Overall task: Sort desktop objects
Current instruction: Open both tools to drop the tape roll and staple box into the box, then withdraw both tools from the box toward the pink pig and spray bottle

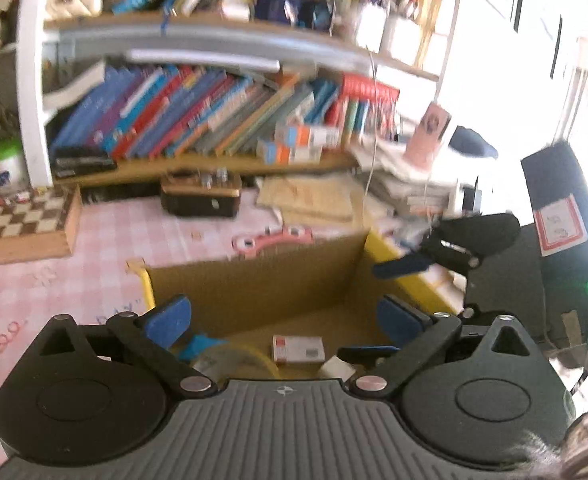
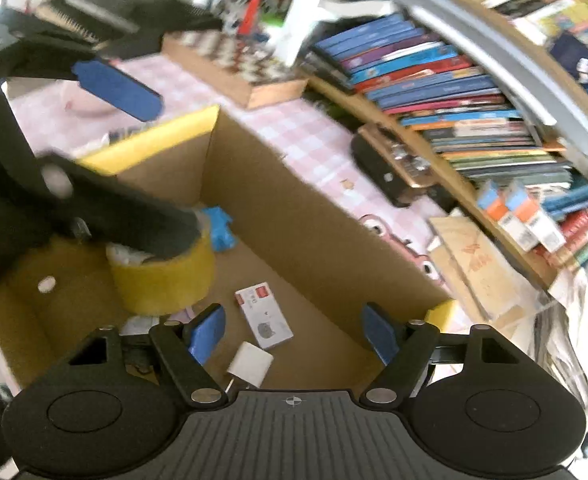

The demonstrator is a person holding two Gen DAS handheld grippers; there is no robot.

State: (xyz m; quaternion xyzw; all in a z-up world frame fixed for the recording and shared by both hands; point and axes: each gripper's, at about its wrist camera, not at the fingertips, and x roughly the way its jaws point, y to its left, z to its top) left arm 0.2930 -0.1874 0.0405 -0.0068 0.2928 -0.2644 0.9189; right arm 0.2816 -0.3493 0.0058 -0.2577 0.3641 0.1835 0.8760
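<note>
Open cardboard box (image 2: 301, 216) with yellow tape roll (image 2: 166, 280), small white carton (image 2: 264, 317), white charger (image 2: 250, 364) inside.

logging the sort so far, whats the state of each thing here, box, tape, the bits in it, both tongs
cardboard box: open, upright on the desk
yellow tape roll: inside the box, on its flat side
small white carton: lying flat on the box floor
white charger: on the box floor
left tongs: open, empty
right tongs: open, empty

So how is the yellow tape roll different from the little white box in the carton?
The tape roll is round, yellow and stands tall; the white box is rectangular, white with a red corner, and lies flat. The roll looks bigger. Both sit on the carton floor.
</note>
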